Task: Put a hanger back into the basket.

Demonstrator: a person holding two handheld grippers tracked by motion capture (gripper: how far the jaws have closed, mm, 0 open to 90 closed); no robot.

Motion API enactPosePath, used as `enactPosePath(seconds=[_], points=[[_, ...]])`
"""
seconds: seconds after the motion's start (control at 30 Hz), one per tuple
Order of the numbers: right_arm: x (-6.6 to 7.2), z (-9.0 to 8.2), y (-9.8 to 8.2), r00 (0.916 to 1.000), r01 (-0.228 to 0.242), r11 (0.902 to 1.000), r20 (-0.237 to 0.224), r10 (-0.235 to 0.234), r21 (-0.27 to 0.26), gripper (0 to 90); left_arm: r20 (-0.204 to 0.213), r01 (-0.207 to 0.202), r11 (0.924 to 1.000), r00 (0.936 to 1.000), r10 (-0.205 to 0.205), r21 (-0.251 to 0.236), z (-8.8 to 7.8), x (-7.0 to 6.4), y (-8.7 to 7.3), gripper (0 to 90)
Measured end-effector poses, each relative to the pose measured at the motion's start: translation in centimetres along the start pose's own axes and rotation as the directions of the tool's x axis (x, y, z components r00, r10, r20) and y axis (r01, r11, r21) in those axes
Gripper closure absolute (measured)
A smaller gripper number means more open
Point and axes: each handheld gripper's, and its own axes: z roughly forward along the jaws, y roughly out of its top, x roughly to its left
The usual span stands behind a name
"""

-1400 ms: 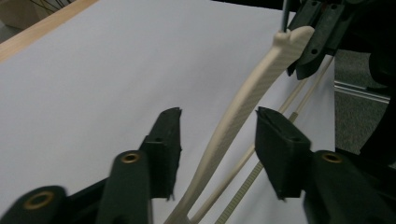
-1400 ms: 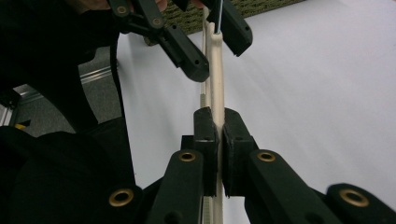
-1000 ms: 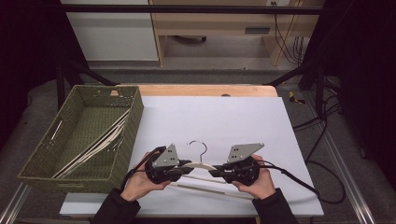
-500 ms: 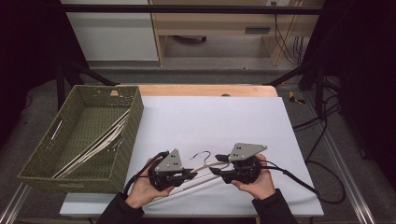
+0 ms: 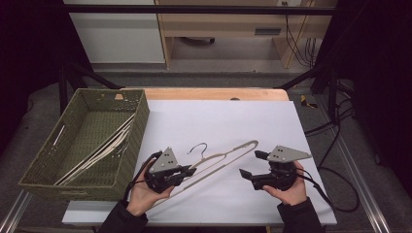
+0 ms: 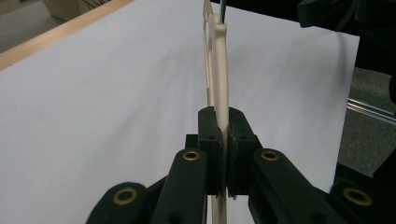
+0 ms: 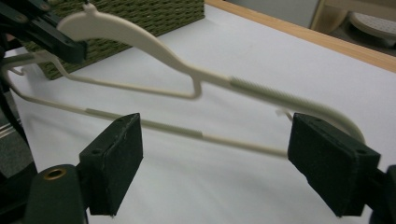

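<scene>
1 cream hanger (image 5: 221,159) is clamped by the left gripper (image 5: 187,171); the right gripper (image 5: 248,167) gapes wide; a level carry toward the basket (image 5: 141,104) at 10 o'clock is advised

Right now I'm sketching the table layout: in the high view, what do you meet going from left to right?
Green woven basket → left hand-held gripper clamped on the cream hanger → right hand-held gripper, jaws apart → black cable trailing off the table's right edge.
</scene>
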Motion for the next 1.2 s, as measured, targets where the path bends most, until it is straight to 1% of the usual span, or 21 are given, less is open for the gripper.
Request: enactPosePath(seconds=[0.13,0.27,0.4,0.53,0.6,0.67,0.7,0.73,0.77,0.8,0.9,0.93,1.0,1.03,1.07,1.13,1.2], points=[[-0.8,-0.6,-0.9,0.9993,-0.023,0.9997,0.031,0.023,0.004,15.2,-0.035,0.005,0.9994,0.9994,-0.006,-0.033,-1.2,0.4,0.6,86.4],[-1.3,-0.8,-1.6,0.9960,-0.057,0.9984,0.069,0.056,0.005,12.5,-0.053,-0.004,0.9980,0.9986,0.001,-0.063,-2.4,0.5,1.3,86.4],[-1.6,-1.0,-2.0,0.9923,-0.076,0.9971,0.097,0.077,-0.008,10.1,-0.074,-0.006,0.9958,0.9973,-0.001,-0.091,-3.8,0.9,2.3,86.4],[-2.0,-1.2,-2.4,0.9888,-0.100,0.9948,0.109,0.102,-0.020,9.0,-0.098,-0.015,0.9936,0.9952,0.004,-0.112,-5.4,1.5,3.5,86.4],[-2.2,-1.4,-2.5,0.9885,-0.102,0.9946,0.110,0.103,-0.021,8.7,-0.104,-0.012,0.9926,0.9946,-0.001,-0.121,-6.2,1.9,4.0,86.4],[-2.3,-1.5,-2.5,0.9869,-0.112,0.9932,0.113,0.115,-0.031,8.3,-0.109,-0.006,0.9920,0.9940,-0.008,-0.126,-6.9,2.5,4.3,86.4],[-2.3,-1.5,-2.5,0.9859,-0.118,0.9925,0.116,0.121,-0.032,8.0,-0.115,-0.003,0.9915,0.9933,-0.012,-0.130,-7.3,2.7,4.5,86.4],[-2.4,-1.6,-2.6,0.9865,-0.112,0.9932,0.117,0.115,-0.032,7.6,-0.123,-0.001,0.9912,0.9923,-0.015,-0.132,-7.9,3.1,4.7,86.4],[-2.4,-1.6,-2.6,0.9850,-0.121,0.9920,0.120,0.125,-0.035,7.0,-0.127,0.001,0.9909,0.9917,-0.018,-0.134,-8.2,3.3,4.8,86.4],[-2.4,-1.6,-2.6,0.9849,-0.120,0.9921,0.121,0.124,-0.037,6.9,-0.133,0.003,0.9907,0.9909,-0.021,-0.136,-8.6,3.6,5.0,86.4],[-2.5,-1.7,-2.6,0.9834,-0.127,0.9910,0.125,0.131,-0.041,5.7,-0.154,0.003,0.9894,0.9877,-0.025,-0.145,-10.0,4.4,5.6,86.4],[-2.6,-1.8,-2.7,0.9838,-0.123,0.9917,0.126,0.127,-0.038,5.6,-0.163,-0.003,0.9901,0.9864,-0.020,-0.140,-10.4,4.7,5.7,86.4],[-2.6,-1.9,-2.6,0.9815,-0.135,0.9897,0.130,0.140,-0.048,5.2,-0.179,-0.008,0.9894,0.9837,-0.019,-0.145,-11.3,5.3,6.0,86.4],[-2.6,-2.0,-2.6,0.9821,-0.130,0.9903,0.130,0.136,-0.049,4.9,-0.187,-0.010,0.9897,0.9823,-0.017,-0.143,-11.7,5.6,6.1,86.4],[-2.6,-2.0,-2.6,0.9803,-0.140,0.9887,0.133,0.146,-0.053,4.2,-0.194,-0.011,0.9897,0.9808,-0.017,-0.143,-12.2,5.8,6.2,86.4],[-2.6,-2.1,-2.6,0.9791,-0.150,0.9870,0.130,0.156,-0.059,4.0,-0.215,-0.013,0.9892,0.9764,-0.019,-0.146,-13.1,6.5,6.3,86.4],[-2.6,-2.1,-2.6,0.9777,-0.147,0.9873,0.142,0.154,-0.061,3.6,-0.239,-0.009,0.9896,0.9708,-0.026,-0.144,-14.0,7.1,6.3,86.4]])
